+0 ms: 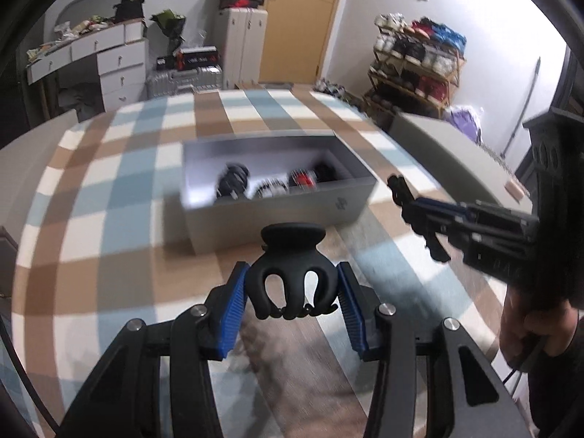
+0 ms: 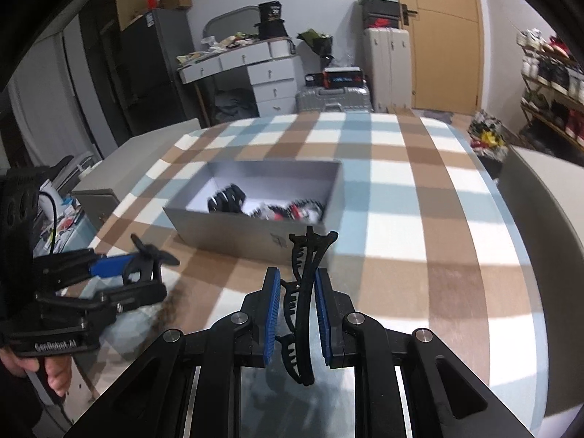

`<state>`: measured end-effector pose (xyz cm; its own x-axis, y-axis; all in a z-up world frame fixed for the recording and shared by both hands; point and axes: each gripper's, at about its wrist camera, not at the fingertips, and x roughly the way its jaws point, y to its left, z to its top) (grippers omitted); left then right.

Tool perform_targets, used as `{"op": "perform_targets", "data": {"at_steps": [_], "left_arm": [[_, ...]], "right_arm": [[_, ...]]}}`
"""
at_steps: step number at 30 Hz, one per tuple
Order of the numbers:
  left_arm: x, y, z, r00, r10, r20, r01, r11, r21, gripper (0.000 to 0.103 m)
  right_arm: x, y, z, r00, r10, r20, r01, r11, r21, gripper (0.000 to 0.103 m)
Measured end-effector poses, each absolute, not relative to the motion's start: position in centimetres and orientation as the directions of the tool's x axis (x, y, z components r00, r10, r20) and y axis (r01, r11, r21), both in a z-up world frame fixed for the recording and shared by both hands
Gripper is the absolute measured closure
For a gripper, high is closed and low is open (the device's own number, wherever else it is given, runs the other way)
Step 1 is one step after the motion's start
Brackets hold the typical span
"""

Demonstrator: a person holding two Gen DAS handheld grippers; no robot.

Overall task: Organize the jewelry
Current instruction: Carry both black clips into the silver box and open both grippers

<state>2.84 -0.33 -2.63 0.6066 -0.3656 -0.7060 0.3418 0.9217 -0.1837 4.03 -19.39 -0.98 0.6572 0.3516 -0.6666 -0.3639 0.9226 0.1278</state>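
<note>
Checked tablecloth [image 1: 109, 189], cluttered bedroom, grey box [image 1: 277, 215] of hair accessories, left gripper [image 1: 292, 303] clamping claw clip [image 1: 292, 273], right gripper [image 2: 297, 314] clamping banana clip [image 2: 304, 299].

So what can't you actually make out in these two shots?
- Items in the gray box: motion blur in both views leaves only dark and red shapes.
- Box logo: blurred, unreadable.
- Banana clip lower end: hidden between the right gripper fingers.

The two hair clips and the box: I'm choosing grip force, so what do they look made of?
Claw clip: likely matte black plastic, smooth moulded curves. Long clip: thin black plastic, moulded comb teeth. Box: probably grey cardboard, thin flat walls, dull finish.
</note>
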Motion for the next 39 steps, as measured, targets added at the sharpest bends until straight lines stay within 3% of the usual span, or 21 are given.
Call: {"op": "perform_targets", "data": {"at_steps": [17, 39], "left_arm": [[9.2, 1.3, -1.3, 0.636, -0.323, -0.701, 0.25, 0.946, -0.208, 0.061], [11.6, 0.3, -2.6, 0.566, -0.395, -0.724, 0.312, 0.915, -0.255, 0.061]], "right_arm": [[12.0, -17.3, 1.1, 0.579, 0.52, -0.628, -0.431, 0.849, 0.307, 0.085], [16.0, -16.7, -2.0, 0.511, 0.555, -0.657, -0.421, 0.828, 0.372, 0.085]]}}
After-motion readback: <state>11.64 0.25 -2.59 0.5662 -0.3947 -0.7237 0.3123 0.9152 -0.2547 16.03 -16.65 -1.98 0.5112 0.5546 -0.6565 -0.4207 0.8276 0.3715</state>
